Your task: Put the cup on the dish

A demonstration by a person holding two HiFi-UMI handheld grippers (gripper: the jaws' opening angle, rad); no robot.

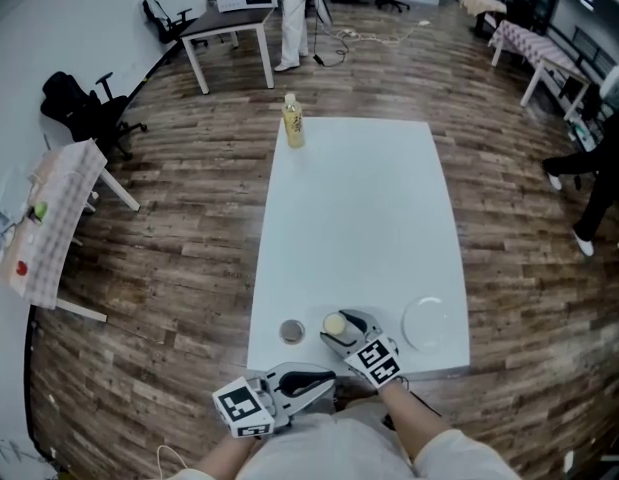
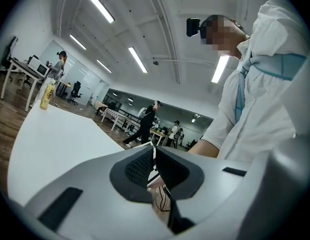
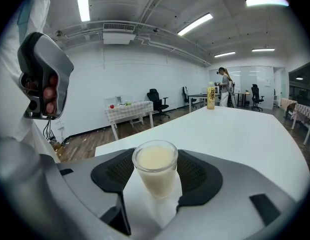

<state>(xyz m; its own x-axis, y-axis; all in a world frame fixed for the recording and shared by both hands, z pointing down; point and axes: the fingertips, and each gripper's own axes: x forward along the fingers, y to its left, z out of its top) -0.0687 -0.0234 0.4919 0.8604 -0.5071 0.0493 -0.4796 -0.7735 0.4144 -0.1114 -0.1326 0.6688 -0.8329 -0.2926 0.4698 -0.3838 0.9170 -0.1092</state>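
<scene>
The left gripper (image 1: pixel 327 379) hangs just off the near edge of the white surface (image 1: pixel 359 218), close against the person's body, with its marker cube (image 1: pixel 244 408) toward the person. In its own view the two jaws stand together, with only a thin slit between the dark pads (image 2: pixel 137 166) and nothing caught in it. That view looks upward, past a white sleeve (image 2: pixel 255 109) to the ceiling lights.

Just beyond those jaws, on the surface near the edge, sits a small round brown-topped object (image 1: pixel 292 331) (too small here to say what it is). It lies just to the left of the right gripper's jaws and apart from them.

The right gripper (image 1: pixel 339 330) reaches over the near edge. Its jaws stand wide on the cup (image 1: pixel 334 323), one pad (image 3: pixel 112 171) on each side. In the right gripper view the clear cup holds a pale cream liquid nearly to the rim, and the pads sit against its sides. It stands upright between them with the white surface showing below.

To the right of those jaws, near but clear of them, the dish (image 1: pixel 426 323) lies flat on the surface by the same near edge, and it is bare.

Far ahead of both pairs of jaws, at the opposite end of the surface, a yellow-labelled bottle (image 1: pixel 293 123) stands upright.
</scene>
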